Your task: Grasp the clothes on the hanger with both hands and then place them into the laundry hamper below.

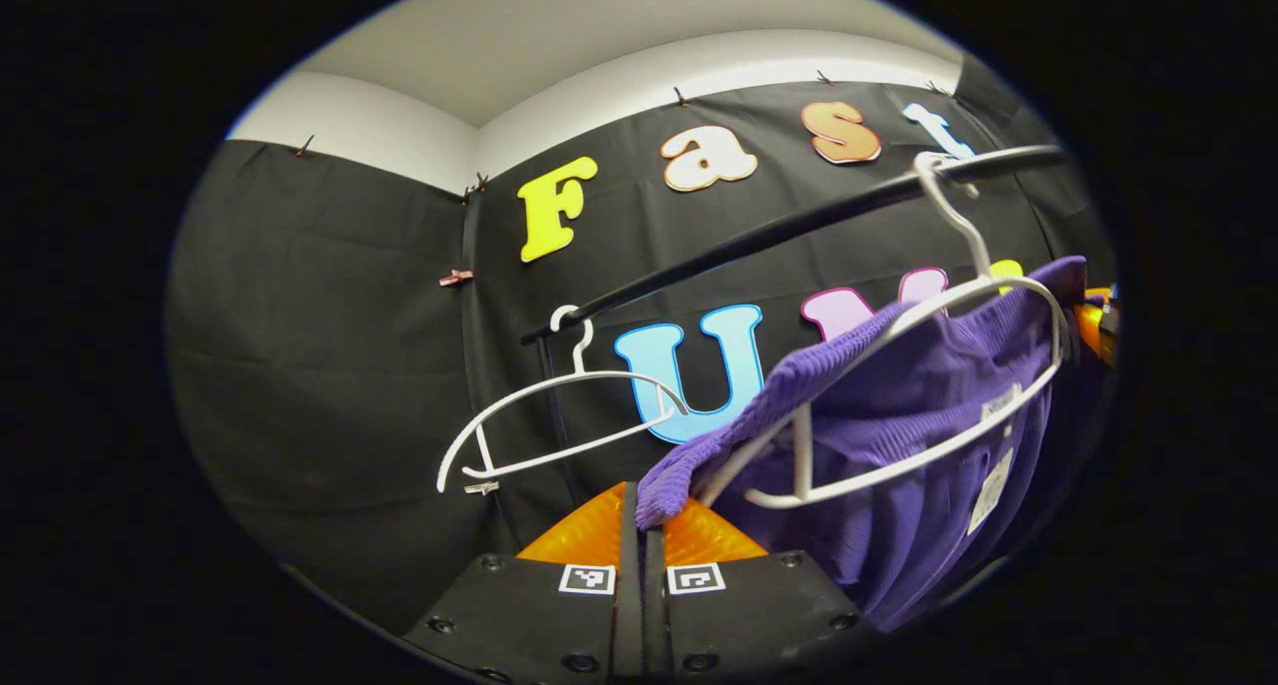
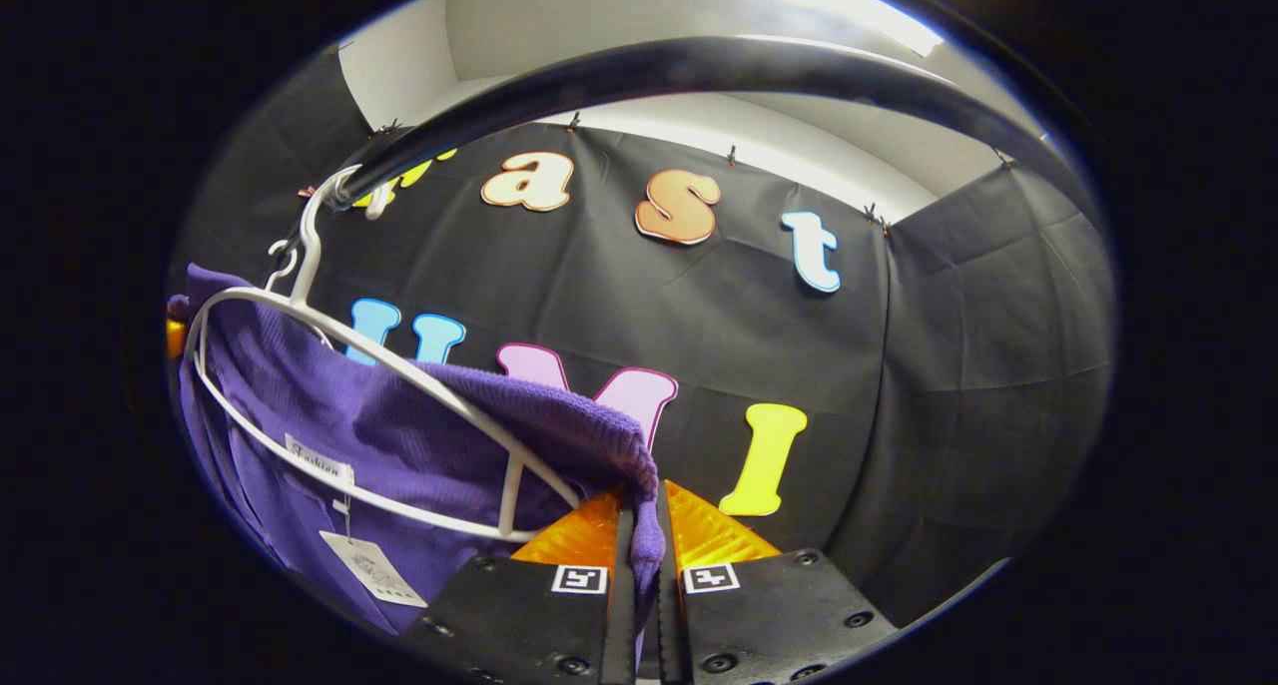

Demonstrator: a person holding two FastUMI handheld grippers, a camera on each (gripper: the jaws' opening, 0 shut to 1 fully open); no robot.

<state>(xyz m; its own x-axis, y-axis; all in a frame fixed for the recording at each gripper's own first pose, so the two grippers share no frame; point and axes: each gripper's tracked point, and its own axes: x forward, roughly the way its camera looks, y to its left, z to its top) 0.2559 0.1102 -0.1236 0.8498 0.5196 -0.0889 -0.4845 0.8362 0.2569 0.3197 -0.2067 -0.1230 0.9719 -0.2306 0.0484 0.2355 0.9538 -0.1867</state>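
Both grippers pinch a purple knitted garment (image 1: pixel 899 405) on a white wire hanger (image 1: pixel 958 306). Left gripper (image 1: pixel 640 525) clamps one shoulder edge, right gripper (image 2: pixel 639 525) the other, beneath a black rail (image 2: pixel 699 66).

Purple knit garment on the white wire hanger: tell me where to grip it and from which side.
Grip the purple knit garment at its two shoulder edges, where the cloth folds over the ends of the white wire hanger. Come from below and outside each end. The left gripper and right gripper are already clamped there.
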